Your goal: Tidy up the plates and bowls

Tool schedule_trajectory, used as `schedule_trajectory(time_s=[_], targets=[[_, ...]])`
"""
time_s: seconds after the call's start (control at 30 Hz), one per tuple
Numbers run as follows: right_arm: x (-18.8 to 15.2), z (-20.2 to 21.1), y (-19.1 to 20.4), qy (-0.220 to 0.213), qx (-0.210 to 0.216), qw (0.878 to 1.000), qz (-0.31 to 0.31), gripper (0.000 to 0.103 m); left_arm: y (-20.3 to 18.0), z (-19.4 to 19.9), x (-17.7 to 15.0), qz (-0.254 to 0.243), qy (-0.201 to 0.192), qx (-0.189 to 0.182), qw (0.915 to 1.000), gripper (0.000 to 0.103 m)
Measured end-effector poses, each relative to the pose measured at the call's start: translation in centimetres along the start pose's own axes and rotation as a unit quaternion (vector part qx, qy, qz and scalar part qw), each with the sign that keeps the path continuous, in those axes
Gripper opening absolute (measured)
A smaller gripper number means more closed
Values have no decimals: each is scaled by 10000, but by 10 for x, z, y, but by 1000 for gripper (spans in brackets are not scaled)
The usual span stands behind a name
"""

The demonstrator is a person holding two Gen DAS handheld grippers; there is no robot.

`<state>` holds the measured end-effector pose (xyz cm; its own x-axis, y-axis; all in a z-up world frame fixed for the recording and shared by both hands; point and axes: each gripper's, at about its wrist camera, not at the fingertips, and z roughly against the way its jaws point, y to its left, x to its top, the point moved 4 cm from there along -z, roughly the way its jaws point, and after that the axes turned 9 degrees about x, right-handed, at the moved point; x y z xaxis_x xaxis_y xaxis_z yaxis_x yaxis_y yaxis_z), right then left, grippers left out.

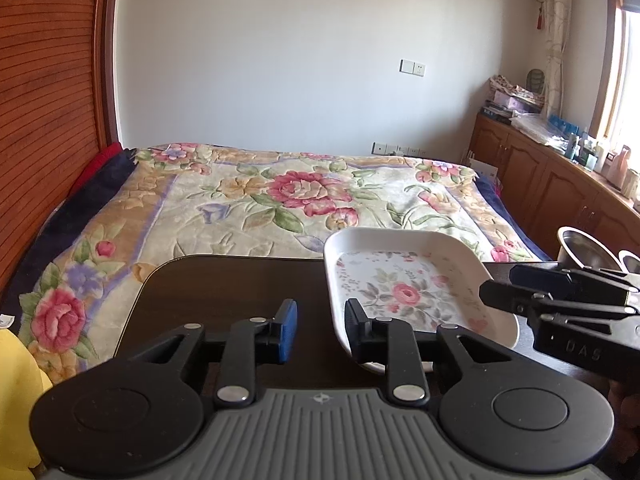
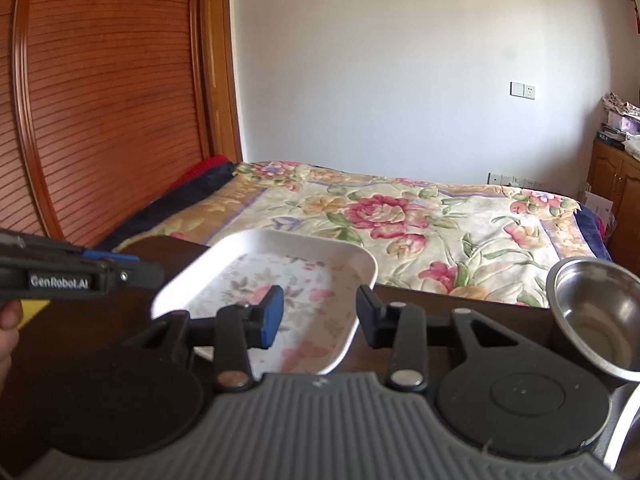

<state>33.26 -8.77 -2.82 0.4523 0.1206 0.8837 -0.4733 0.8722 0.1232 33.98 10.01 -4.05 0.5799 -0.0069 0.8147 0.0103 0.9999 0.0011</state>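
Note:
A white rectangular plate (image 1: 404, 280) (image 2: 280, 280) with a rose print lies on the dark table (image 1: 224, 288). A steel bowl (image 2: 600, 312) (image 1: 582, 246) stands to its right. My left gripper (image 1: 320, 328) is open and empty, its right finger against the plate's left rim. In the right wrist view the left gripper (image 2: 154, 274) pokes in side-on by the plate's left corner. My right gripper (image 2: 320, 316) is open across the plate's right rim, one finger over the print and one outside. The left wrist view shows it (image 1: 500, 284) reaching in from the right.
The table's far edge meets a bed with a floral blanket (image 1: 280, 196). A slatted wooden wardrobe (image 2: 100, 100) is on the left and wooden cabinets (image 1: 532, 176) on the right. A second metal rim (image 1: 632, 260) shows beside the bowl. Something yellow (image 1: 16, 384) sits at lower left.

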Motion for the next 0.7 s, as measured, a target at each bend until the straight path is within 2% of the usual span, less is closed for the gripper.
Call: schedule_trajectory(time_s=[0.3, 0.43, 0.7], targets=[[-4, -13, -15, 243, 134, 9987, -416, 43, -7, -17, 1, -176, 164, 26, 9997, 28], [-7, -16, -16, 319, 145, 9982, -478, 38, -7, -21, 2, -191, 200, 32, 9996, 28], [-9, -19, -21, 391, 294, 9968, -637, 28, -10, -30, 0, -260, 338, 66, 9991, 20]])
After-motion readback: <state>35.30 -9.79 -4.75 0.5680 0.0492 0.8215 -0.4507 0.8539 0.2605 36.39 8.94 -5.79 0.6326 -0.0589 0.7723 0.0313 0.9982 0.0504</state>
